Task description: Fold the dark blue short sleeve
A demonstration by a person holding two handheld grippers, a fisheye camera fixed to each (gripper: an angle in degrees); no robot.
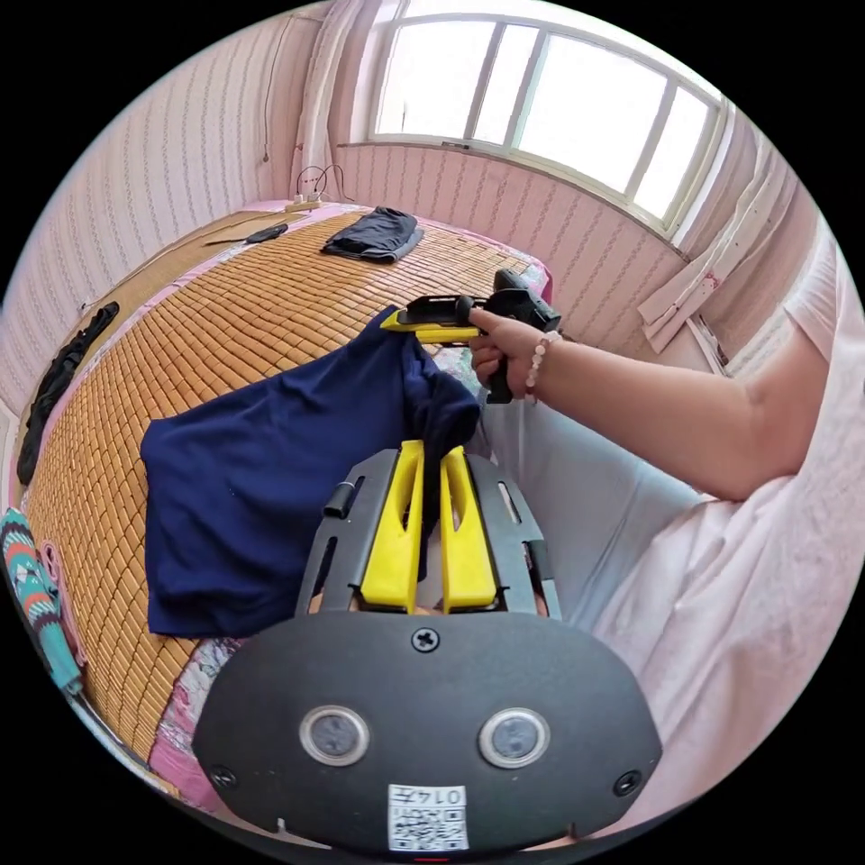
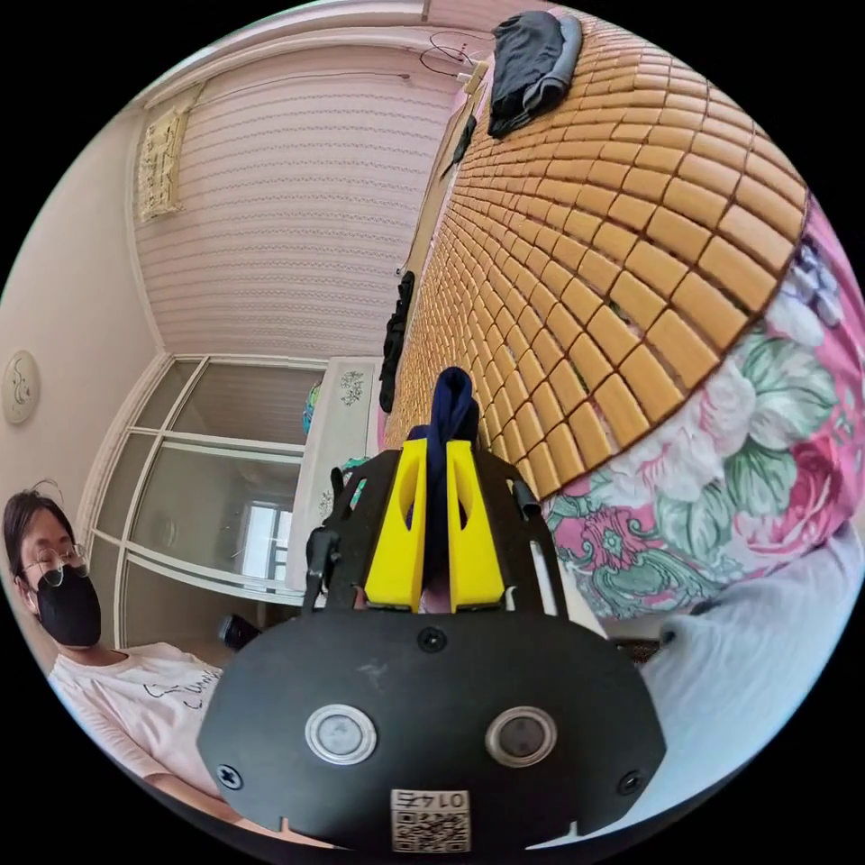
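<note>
Fabric is bunched between both sets of tongs: the left tongs [image 1: 431, 459] are clenched on a gathered edge of the dark blue short sleeve [image 1: 261, 487], and the right tongs [image 2: 437, 459] likewise pinch a thin fold of it, a dark blue loop poking out past their yellow jaws. In the left gripper view the right tongs [image 1: 396, 323] appear held in the person's hand [image 1: 500, 347], lifted above the near edge of the bed, with the shirt hanging from them. The rest of the garment lies draped over the bamboo mat [image 1: 225, 306] on the bed, its lower part spread flat and its upper edge pulled up toward the person. Another dark garment [image 1: 374, 234] sits folded at the far end of the mat, well apart. The step in hand looks like lifting one edge to lay the shirt out or bring it over for a fold. To do it well, both grips should stay firm and level with each other, the two held points drawn apart until the edge between them is taut, so the cloth hangs without twists. Then lower it slowly onto the mat, letting the free part settle flat first, since a bunched grip like this can leave wrinkles.
</note>
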